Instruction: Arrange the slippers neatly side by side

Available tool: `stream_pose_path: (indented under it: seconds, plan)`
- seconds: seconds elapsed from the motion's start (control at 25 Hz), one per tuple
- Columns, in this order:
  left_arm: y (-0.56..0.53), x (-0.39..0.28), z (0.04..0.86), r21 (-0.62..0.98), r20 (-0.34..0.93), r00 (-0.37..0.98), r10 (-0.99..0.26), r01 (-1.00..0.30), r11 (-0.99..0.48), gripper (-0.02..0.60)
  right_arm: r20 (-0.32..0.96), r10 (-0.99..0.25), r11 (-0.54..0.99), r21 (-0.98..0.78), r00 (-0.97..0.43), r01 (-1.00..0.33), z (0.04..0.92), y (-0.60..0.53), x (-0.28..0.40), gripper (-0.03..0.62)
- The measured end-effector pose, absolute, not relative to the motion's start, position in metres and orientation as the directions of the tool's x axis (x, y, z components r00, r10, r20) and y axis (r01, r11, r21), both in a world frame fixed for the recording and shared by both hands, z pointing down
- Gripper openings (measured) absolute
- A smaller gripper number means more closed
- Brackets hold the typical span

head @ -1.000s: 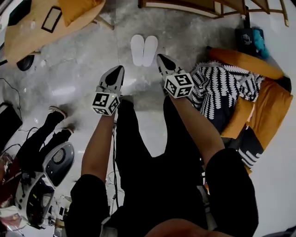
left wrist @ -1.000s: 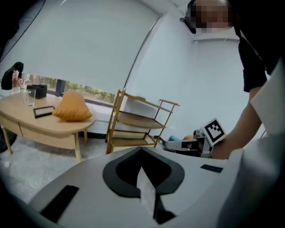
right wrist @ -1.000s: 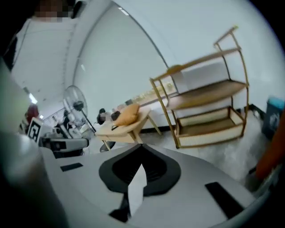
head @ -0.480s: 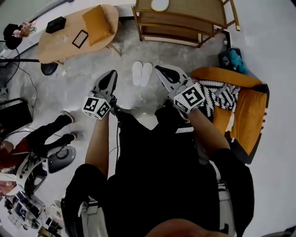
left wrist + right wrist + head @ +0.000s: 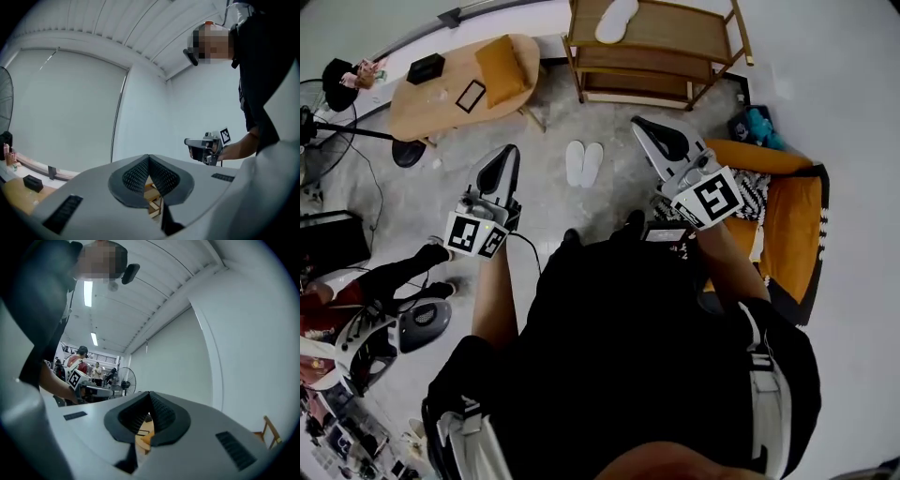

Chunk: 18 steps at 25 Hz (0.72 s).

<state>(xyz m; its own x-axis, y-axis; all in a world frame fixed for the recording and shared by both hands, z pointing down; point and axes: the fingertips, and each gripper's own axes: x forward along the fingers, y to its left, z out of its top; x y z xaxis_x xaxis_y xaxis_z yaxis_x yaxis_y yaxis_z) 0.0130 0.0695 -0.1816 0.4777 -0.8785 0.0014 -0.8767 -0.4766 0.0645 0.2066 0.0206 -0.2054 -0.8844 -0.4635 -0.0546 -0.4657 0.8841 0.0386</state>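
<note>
Since the white slippers (image 5: 584,164) already sit snug side by side just above centre frame, you have nothing to grab, so your left gripper (image 5: 506,159) and right gripper (image 5: 649,131) hang raised, jaws pressed together and empty. They're on a bare grey concrete floor (image 5: 614,202), with a wooden shelf (image 5: 656,56) up top, an oval table (image 5: 441,94) upper left and an orange armchair (image 5: 792,216) at right.

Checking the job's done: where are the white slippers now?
Head view, upper middle: the slippers lie side by side on the floor, in front of the wooden shelf, right of the oval table.
</note>
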Motion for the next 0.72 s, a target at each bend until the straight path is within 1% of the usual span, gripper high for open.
stream_pose_path:
  seconds: [0.16, 0.28, 0.36, 0.44, 0.64, 0.72]
  plan:
    - [0.102, -0.005, -0.214, 0.057, -0.057, 0.51, -0.858, -0.857, -0.513, 0.014, -0.066, -0.566, 0.824, 0.008, -0.822, -0.567, -0.224, 0.051, 0.209, 0.031]
    - [0.11, -0.026, -0.224, 0.061, -0.088, 0.509, -0.856, -0.855, -0.514, 0.014, -0.055, -0.642, 0.766, -0.003, -0.765, -0.643, -0.221, 0.059, 0.203, 0.031]
    - [0.116, -0.049, -0.222, 0.068, -0.09, 0.5, -0.861, -0.86, -0.506, 0.014, -0.049, -0.677, 0.735, -0.014, -0.734, -0.678, -0.213, 0.064, 0.189, 0.031]
    - [0.136, -0.067, -0.218, 0.076, -0.084, 0.519, -0.851, -0.848, -0.525, 0.014, -0.045, -0.698, 0.716, -0.023, -0.715, -0.698, -0.209, 0.087, 0.174, 0.031]
    - [0.178, -0.088, -0.197, 0.113, -0.061, 0.578, -0.813, -0.806, -0.581, 0.014, -0.024, -0.754, 0.657, -0.029, -0.656, -0.753, -0.195, 0.143, 0.154, 0.031]
    - [0.185, -0.086, -0.193, 0.124, -0.057, 0.589, -0.806, -0.797, -0.591, 0.014, -0.012, -0.767, 0.642, -0.042, -0.642, -0.766, -0.191, 0.155, 0.153, 0.031]
